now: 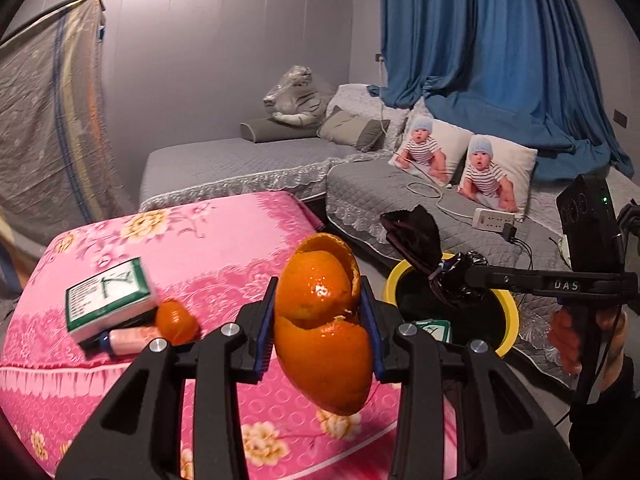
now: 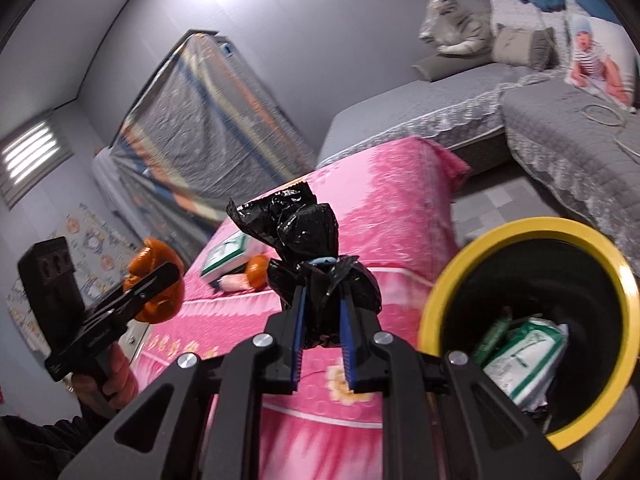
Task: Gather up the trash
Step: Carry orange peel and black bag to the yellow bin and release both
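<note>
My left gripper (image 1: 320,300) is shut on a large curled orange peel (image 1: 324,320), held above the pink flowered cushion (image 1: 200,256). My right gripper (image 2: 324,296) is shut on a crumpled black plastic bag (image 2: 304,232), which hangs over the yellow-rimmed bin (image 2: 436,304). In the left wrist view that bag (image 1: 416,236) sits just above the bin (image 1: 510,312), to the right of the peel. On the cushion lie a green-and-white packet (image 1: 108,296), a small orange piece (image 1: 176,320) and a pink tube (image 1: 128,338). A similar packet (image 2: 524,356) lies inside the bin.
Grey quilted beds (image 1: 240,160) fill the back, with printed pillows (image 1: 496,176), a plush toy (image 1: 296,96), a power strip (image 1: 494,220) and cable. A blue curtain (image 1: 500,52) hangs at the right. A plastic-wrapped mattress (image 2: 200,128) leans on the wall. A hand (image 2: 116,376) holds the left gripper's handle.
</note>
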